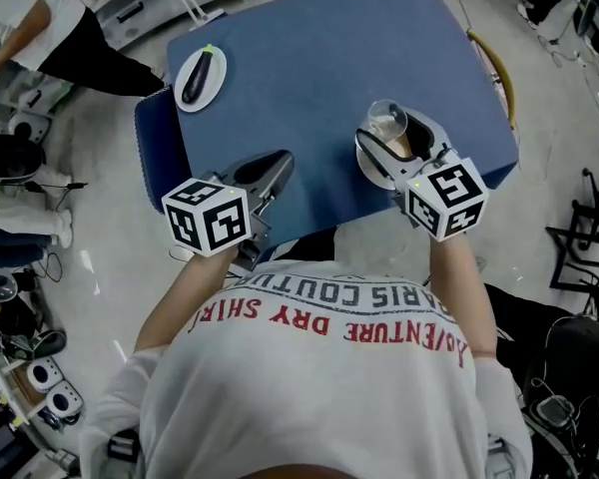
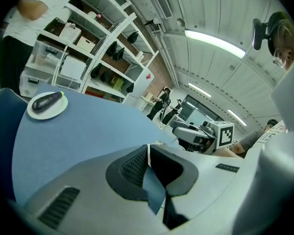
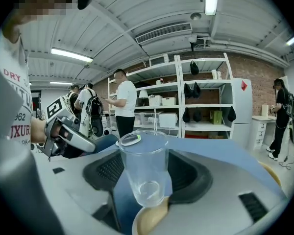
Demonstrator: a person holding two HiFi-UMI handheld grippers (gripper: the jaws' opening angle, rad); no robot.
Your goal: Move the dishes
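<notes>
A clear empty glass [image 1: 386,120] [image 3: 143,175] stands between the jaws of my right gripper [image 1: 401,144] [image 3: 142,161], whose pads press both its sides. Just below it is a white plate [image 1: 371,171] [image 3: 135,225] with a tan piece of food [image 3: 152,218], at the blue table's [image 1: 319,58] front right. A second white plate [image 1: 216,80] [image 2: 60,110] with a dark eggplant [image 1: 196,76] [image 2: 45,101] lies at the far left corner. At the table's front left edge my left gripper [image 1: 278,162] [image 2: 148,153] is shut and empty.
A blue chair [image 1: 158,133] stands against the table's left side. On the right side is a wooden chair back [image 1: 500,73]. A person in a white shirt [image 1: 40,13] stands beyond the far left corner, near shelves. Gear and cables lie on the floor to both sides.
</notes>
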